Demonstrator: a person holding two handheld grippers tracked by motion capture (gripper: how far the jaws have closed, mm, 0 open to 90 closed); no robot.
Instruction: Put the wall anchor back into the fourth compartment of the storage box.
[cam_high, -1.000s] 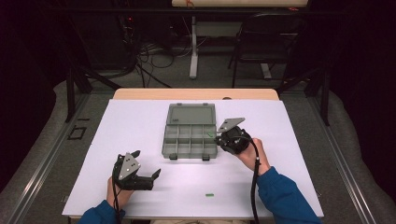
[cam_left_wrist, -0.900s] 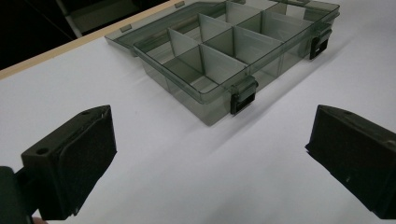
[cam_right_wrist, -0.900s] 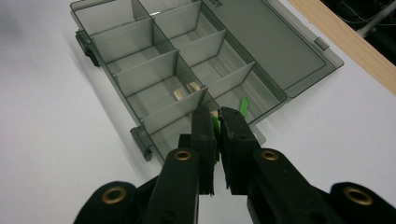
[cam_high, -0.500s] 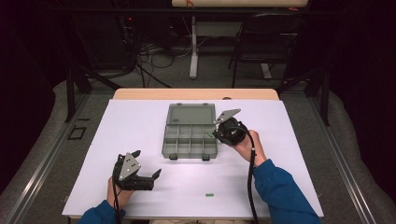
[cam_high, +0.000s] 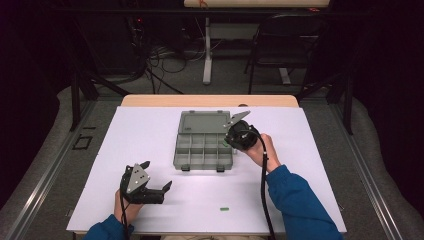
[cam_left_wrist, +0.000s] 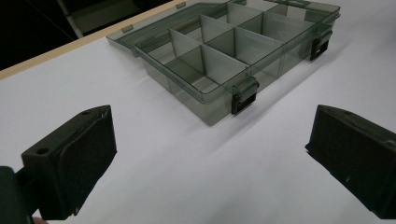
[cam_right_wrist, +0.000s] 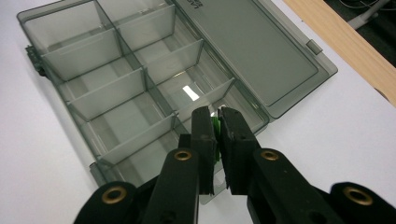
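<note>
Left gripper: fingers spread wide, empty, near the worktop's front-left corner. Compartment box: open at the worktop's centre. Right gripper: fingers clamped on a small green piece above the box's right-end compartments.

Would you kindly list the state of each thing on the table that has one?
Organizer box: lid open, lying flat behind it; compartments look empty.
Right gripper: shut on a small green piece, above the box's edge.
Left gripper: open, holding nothing.
Second green piece: lying loose on the table.
</note>
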